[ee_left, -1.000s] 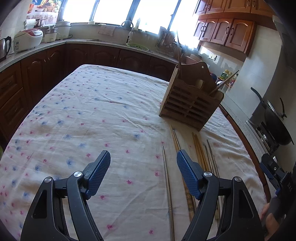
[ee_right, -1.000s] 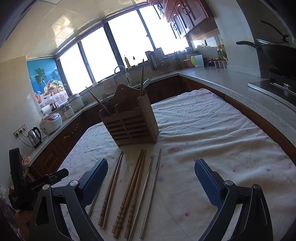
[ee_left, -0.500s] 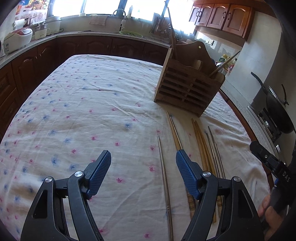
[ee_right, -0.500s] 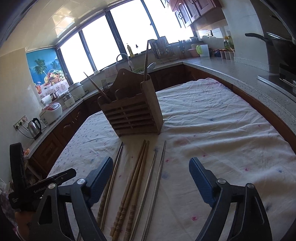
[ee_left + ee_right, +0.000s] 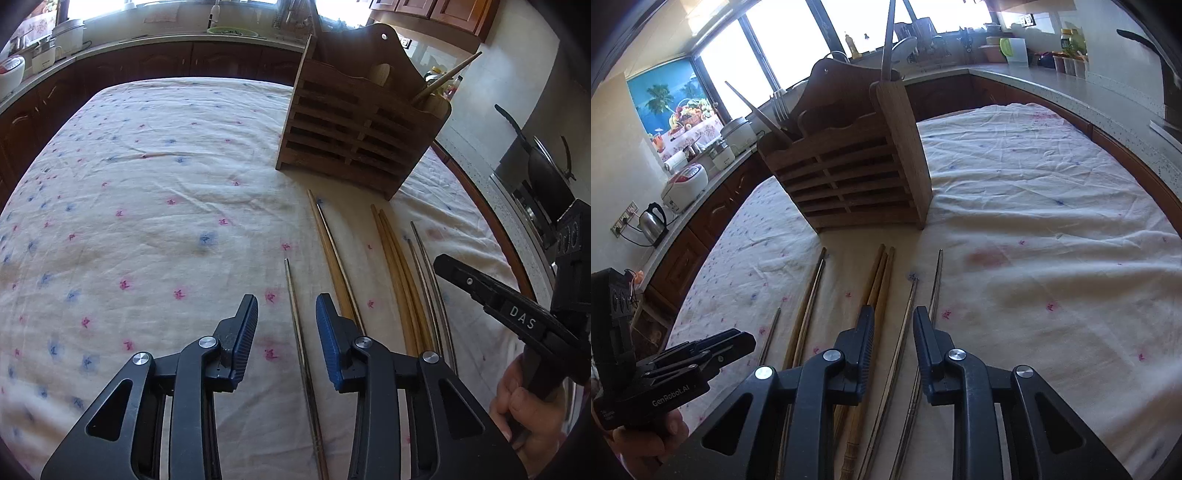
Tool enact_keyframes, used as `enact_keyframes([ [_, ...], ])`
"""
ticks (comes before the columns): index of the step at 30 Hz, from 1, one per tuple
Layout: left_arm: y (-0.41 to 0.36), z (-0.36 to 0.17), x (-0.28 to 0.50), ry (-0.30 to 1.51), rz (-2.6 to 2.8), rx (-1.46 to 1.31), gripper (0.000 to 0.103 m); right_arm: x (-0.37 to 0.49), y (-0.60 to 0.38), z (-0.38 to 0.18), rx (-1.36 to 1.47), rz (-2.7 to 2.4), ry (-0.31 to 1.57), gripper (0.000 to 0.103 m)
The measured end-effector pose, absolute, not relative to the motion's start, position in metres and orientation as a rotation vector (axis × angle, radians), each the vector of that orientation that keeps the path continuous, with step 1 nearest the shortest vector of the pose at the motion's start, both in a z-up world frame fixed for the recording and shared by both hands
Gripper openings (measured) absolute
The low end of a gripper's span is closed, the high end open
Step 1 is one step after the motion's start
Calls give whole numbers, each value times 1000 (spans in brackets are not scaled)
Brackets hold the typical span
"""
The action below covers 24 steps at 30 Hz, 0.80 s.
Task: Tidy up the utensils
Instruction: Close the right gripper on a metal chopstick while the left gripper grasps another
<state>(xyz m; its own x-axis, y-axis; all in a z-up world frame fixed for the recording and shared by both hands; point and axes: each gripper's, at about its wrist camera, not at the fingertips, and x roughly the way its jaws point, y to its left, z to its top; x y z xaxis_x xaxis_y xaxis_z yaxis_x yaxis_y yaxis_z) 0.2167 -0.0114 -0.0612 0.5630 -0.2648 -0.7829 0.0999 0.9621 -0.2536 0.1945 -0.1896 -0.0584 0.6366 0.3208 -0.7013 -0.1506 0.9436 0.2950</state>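
Below, the left tool is closing around a lone steel chopstick lying on the cloth-covered desk, pads not yet touching it. Likewise the right tool is closing over another steel chopstick, untouched. More chopsticks lie between, before the wooden rack.
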Motion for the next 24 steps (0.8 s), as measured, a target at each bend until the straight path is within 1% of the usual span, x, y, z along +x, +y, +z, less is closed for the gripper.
enact_keyframes([
  [1, -13, -63, 220, 959, -223, -184, 29, 198, -188, -61, 212, 271, 853, 20],
  [3, -17, -67, 226, 981, -233, -169, 21, 207, -186, -67, 197, 262, 878, 19],
  [6, -21, -70, 230, 977, -235, -144, 18, 218, -185, -76, 176, 245, 915, 17],
  [7, -23, -70, 232, 975, -236, -137, 17, 221, -184, -77, 166, 241, 920, 14],
  [9, -24, -71, 234, 970, -233, -126, 11, 225, -180, -76, 131, 232, 916, 13],
  [12, -26, -73, 236, 962, -224, -110, 6, 231, -170, -76, 63, 224, 916, 14],
  [16, -26, -74, 235, 949, -228, -104, 5, 229, -158, -76, -37, 207, 901, 14],
  [18, -26, -73, 235, 943, -225, -94, 5, 230, -159, -76, -39, 206, 894, 13],
  [20, -25, -72, 234, 946, -229, -106, 4, 230, -161, -76, -29, 200, 892, 8],
  [24, -16, -68, 230, 953, -248, -153, 4, 229, -171, -74, 62, 228, 898, 5],
])
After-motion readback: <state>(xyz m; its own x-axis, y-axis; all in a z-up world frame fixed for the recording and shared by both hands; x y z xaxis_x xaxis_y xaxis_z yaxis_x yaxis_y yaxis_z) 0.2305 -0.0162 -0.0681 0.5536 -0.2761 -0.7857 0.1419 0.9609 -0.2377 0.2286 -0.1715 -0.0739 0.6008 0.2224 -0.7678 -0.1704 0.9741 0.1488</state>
